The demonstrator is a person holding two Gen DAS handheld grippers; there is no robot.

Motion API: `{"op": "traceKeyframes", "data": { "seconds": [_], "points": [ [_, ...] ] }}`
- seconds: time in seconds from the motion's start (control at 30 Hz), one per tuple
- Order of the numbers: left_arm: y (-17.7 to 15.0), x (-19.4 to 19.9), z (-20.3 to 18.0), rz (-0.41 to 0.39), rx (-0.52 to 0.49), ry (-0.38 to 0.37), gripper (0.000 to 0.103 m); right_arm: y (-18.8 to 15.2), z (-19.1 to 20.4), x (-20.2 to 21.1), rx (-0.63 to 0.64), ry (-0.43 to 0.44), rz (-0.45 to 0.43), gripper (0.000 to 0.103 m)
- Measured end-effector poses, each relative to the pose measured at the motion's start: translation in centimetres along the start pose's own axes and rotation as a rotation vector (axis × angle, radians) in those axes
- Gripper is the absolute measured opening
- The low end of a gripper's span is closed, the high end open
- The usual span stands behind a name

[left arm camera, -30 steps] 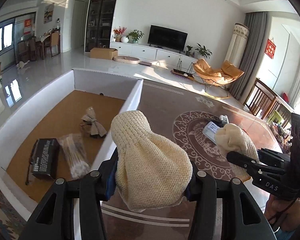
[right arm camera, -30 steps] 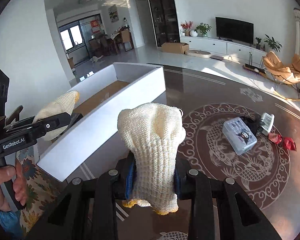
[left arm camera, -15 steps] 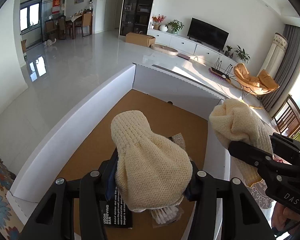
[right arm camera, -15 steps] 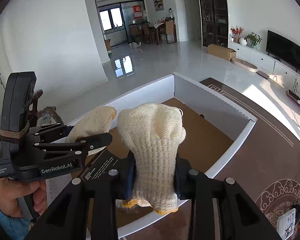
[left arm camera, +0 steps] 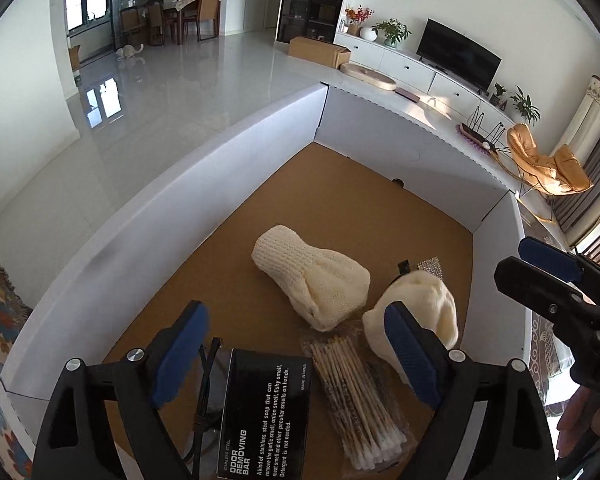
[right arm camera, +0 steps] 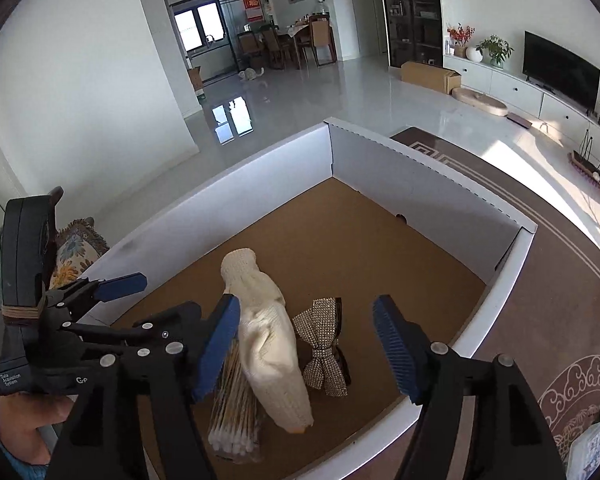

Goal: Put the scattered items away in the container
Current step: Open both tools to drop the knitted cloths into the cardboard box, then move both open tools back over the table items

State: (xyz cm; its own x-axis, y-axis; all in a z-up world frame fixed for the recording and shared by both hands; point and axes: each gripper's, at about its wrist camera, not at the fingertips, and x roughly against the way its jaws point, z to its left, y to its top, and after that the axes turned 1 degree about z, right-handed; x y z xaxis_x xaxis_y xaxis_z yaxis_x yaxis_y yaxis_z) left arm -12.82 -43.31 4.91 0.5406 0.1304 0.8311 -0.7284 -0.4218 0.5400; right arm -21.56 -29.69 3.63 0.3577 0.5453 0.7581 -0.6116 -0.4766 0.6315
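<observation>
two cream gloves [left arm camera: 312,280] lie released on the box [left arm camera: 204,184] floor, both grippers [left arm camera: 296,356] [right arm camera: 304,344] opening, holding nothing.

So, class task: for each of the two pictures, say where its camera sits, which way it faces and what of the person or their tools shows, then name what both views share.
Left wrist view: on the left tool, tilted down into the white box; its jaws are opening, nothing between them; the right tool shows at right.
Right wrist view: on the right tool, tilted down into the box; jaws opening over a knit glove; the left tool and a hand show at left.
Shared: box, gloves, cotton swabs, television.
</observation>
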Motion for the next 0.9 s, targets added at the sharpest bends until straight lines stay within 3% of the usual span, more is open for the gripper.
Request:
{"op": "traceKeyframes", "data": {
  "seconds": [0.13,0.3,0.5,0.57,0.7,0.8,0.9],
  "points": [
    [-1.1,1.4,-0.9,-0.016,-0.014,-0.003,0.09,-1.0,-0.4,1.0,-0.003,-0.005,-0.013,0.07],
    [-2.8,7.0,-5.0,-0.143,-0.096,-0.011,0.09,-4.3,-2.2,5.7,0.0,-0.03,-0.092,0.07],
    [-7.5,14.4,-15.4,-0.256,-0.246,-0.211,0.092,-13.6,-6.5,12.9,0.037,-0.133,-0.103,0.07],
    [-10.3,15.5,-19.4,-0.251,-0.301,-0.302,0.103,-17.7,-9.0,15.4,0.035,-0.208,-0.09,0.07],
    [-17.0,13.7,-27.1,-0.171,-0.379,-0.464,0.103,-27.1,-15.4,19.9,-0.122,-0.337,-0.055,0.071],
    [-21.7,9.2,-32.4,-0.05,-0.451,-0.512,0.103,-33.3,-20.4,23.0,-0.301,-0.451,-0.053,0.071],
    [-25.0,5.7,-35.6,-0.013,-0.527,-0.488,0.103,-37.5,-23.8,25.2,-0.442,-0.531,-0.068,0.071]
  ]
}}
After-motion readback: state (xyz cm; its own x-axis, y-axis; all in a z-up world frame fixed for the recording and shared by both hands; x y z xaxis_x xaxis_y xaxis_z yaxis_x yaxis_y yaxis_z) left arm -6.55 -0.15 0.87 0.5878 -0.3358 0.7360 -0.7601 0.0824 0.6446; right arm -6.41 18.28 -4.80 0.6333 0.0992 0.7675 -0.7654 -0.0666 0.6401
